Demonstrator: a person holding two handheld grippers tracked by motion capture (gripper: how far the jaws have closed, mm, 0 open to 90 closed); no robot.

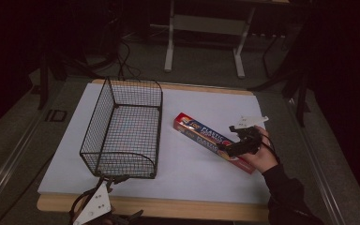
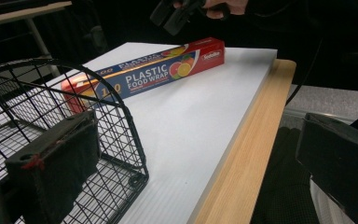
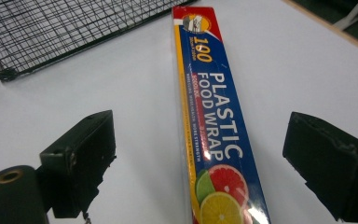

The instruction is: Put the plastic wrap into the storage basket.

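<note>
A long red and blue box of plastic food wrap (image 1: pixel 205 136) lies flat on the white board, slanting from the middle toward the right. My right gripper (image 1: pixel 232 149) hovers over the box's near right end, held in a hand. In the right gripper view the box (image 3: pixel 209 107) runs between the two black pads (image 3: pixel 81 158), which stand wide open and clear of it. My left gripper (image 1: pixel 96 206) sits at the table's front edge, just below the wire basket (image 1: pixel 96 123). Its jaws are open with nothing between them (image 2: pixel 196 163), one pad (image 2: pixel 56 158) beside the basket's near rim (image 2: pixel 116 100).
The black wire basket is empty and takes up the left half of the white board (image 1: pixel 192 173). A wooden table edge (image 2: pixel 247 154) borders the board at the front. Behind the table stand the legs of another table (image 1: pixel 170 44), with cables on the floor.
</note>
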